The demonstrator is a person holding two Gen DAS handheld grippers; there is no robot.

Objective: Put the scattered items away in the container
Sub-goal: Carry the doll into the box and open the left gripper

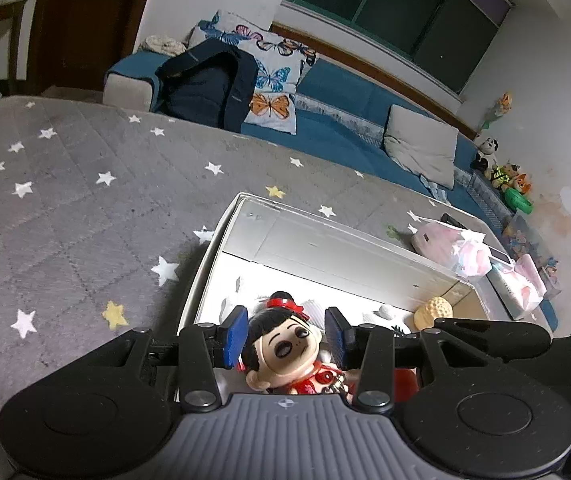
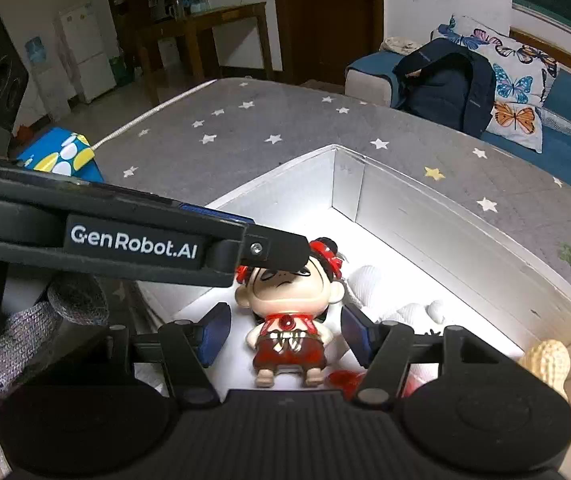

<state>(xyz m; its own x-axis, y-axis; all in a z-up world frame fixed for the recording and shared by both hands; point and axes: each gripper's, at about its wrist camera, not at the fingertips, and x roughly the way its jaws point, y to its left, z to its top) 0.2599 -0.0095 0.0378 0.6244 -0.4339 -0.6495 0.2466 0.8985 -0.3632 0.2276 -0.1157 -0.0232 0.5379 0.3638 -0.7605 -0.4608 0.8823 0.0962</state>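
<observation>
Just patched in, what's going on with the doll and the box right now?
The doll lies on its back inside the white box on the starry grey blanket. Both tongs are open around it: the left tongs flank its head, the right tongs flank its body, neither squeezing it. A peanut-shaped toy and some white pieces are also in the box. Pink packets sit outside on the blanket.

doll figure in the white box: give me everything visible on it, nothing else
The doll figure is glossy, plastic-looking: oversized pale head, black hair with red buns, heavy-lidded dark eyes, red outfit with a red gem at the chest, bare feet. It lies face up on the floor of the white box. The left gripper brackets its head and the right gripper its body, both open; contact is unclear.
</observation>
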